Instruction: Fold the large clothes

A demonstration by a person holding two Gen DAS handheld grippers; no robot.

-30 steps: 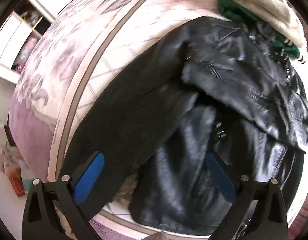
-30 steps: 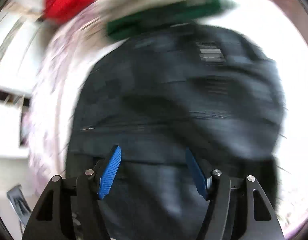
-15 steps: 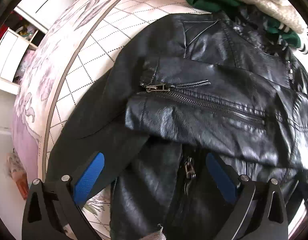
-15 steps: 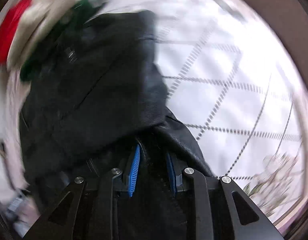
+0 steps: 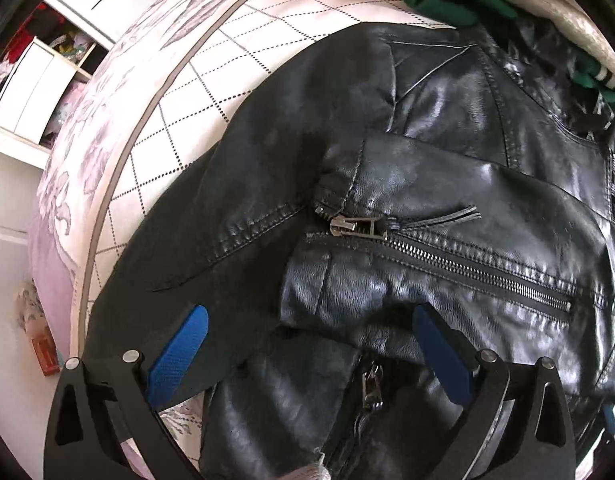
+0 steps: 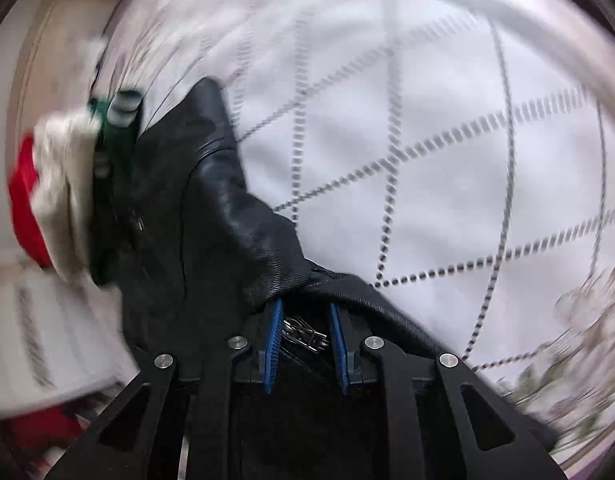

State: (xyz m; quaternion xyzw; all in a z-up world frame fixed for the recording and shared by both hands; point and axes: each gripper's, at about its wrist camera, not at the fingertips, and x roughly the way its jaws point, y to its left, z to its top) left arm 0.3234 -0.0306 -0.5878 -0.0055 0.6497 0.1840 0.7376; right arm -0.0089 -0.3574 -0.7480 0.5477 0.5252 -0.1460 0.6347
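Black jacket [image 5: 407,208] lies on the bed [image 5: 195,92], filling centre and right of the left view. Our left hand-held gripper [image 5: 307,344] hangs wide, empty, over the zipped sleeve [image 5: 447,256], whose long axis runs left to lower right across the frame. Our right hand-held gripper [image 6: 305,328] is narrow, pinching a jacket edge with a metal bit at lower centre. Right is engaged; we judge left must drop straight ahead onto the leather.

No legible text, label, brand or number anywhere in either view.
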